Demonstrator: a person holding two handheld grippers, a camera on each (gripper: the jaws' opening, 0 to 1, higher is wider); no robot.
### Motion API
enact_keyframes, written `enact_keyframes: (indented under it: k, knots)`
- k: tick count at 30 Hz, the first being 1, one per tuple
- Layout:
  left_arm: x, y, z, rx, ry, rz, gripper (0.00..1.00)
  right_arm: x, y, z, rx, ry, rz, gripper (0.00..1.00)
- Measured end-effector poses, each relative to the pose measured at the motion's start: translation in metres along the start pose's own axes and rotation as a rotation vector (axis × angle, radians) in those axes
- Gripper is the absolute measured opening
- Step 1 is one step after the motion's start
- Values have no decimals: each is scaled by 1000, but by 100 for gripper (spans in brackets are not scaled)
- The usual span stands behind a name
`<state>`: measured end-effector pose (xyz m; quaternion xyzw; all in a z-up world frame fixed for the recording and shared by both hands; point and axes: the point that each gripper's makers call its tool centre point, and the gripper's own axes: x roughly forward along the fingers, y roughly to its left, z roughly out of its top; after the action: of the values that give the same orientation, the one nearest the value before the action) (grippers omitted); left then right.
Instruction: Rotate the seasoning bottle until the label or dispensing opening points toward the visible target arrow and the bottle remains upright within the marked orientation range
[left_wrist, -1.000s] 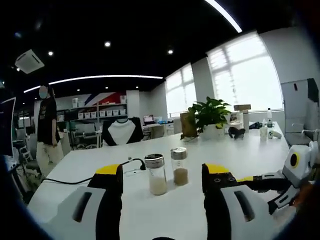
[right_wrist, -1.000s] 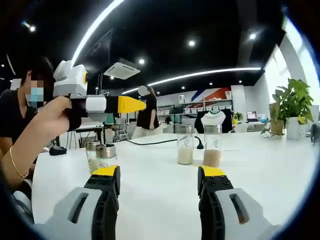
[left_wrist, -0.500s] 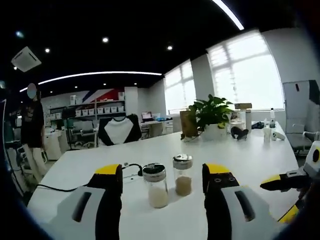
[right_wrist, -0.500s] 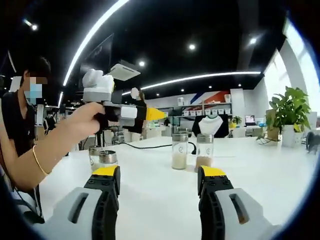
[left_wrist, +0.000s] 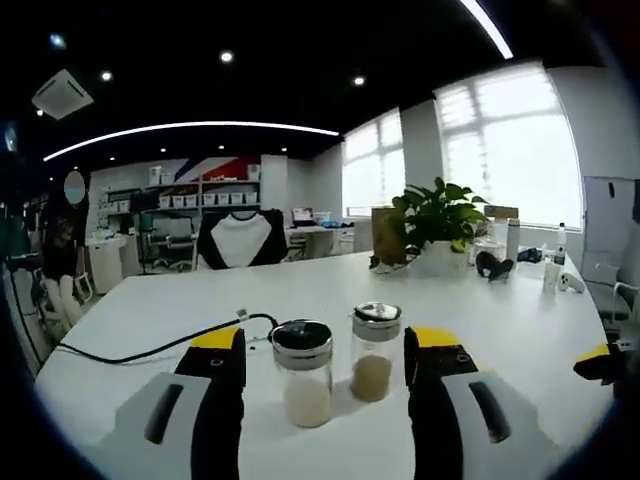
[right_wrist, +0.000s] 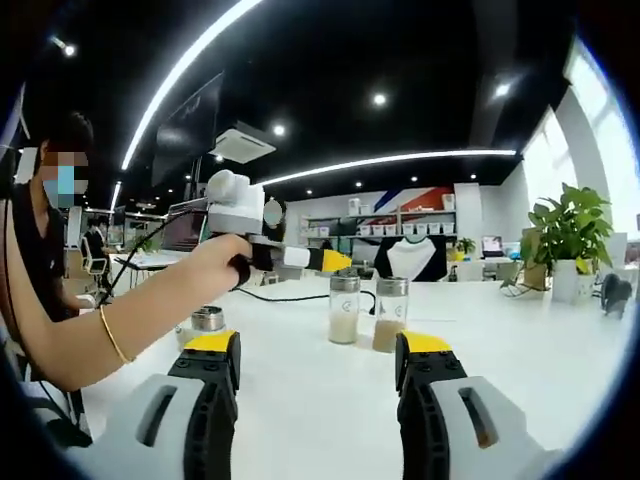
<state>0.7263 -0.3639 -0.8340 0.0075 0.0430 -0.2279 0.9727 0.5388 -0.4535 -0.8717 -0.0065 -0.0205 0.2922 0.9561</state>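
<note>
Two clear seasoning bottles with silver lids stand upright side by side on the white table (left_wrist: 520, 320). One bottle (left_wrist: 303, 375) holds pale powder and the other bottle (left_wrist: 373, 352) holds brown powder. My left gripper (left_wrist: 325, 345) is open, and both bottles appear between its yellow-tipped jaws, close in front. In the right gripper view the same pale bottle (right_wrist: 343, 310) and brown bottle (right_wrist: 389, 315) stand farther off. There a hand holds the left gripper (right_wrist: 335, 262) with its tip just above the pale bottle's lid. My right gripper (right_wrist: 318, 345) is open and holds nothing.
A black cable (left_wrist: 150, 350) runs across the table to the left of the bottles. A potted plant (left_wrist: 435, 215) stands at the far right side. Another lidded bottle (right_wrist: 207, 320) sits by the person's forearm (right_wrist: 150, 320). Chairs and shelves stand beyond the table.
The left gripper has come closer to the two bottles, which now look larger between its jaws. In the right gripper view the hand with the left gripper has moved right, up to the bottles.
</note>
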Motion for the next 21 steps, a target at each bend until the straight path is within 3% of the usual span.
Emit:
enact_keyframes:
  k: [6, 10, 20, 21]
  knots:
    - [21, 4, -6, 15, 14, 31, 66, -6, 0, 1, 0, 5, -2, 63]
    - [33, 10, -10, -45, 4, 51, 64, -8, -3, 3, -6, 10, -16, 63]
    - [50, 19, -36, -78, 39, 60, 62, -3, -8, 2, -12, 28, -34, 63]
    - [52, 20, -40, -84, 63, 55, 61, -2, -8, 1, -9, 29, -34, 63]
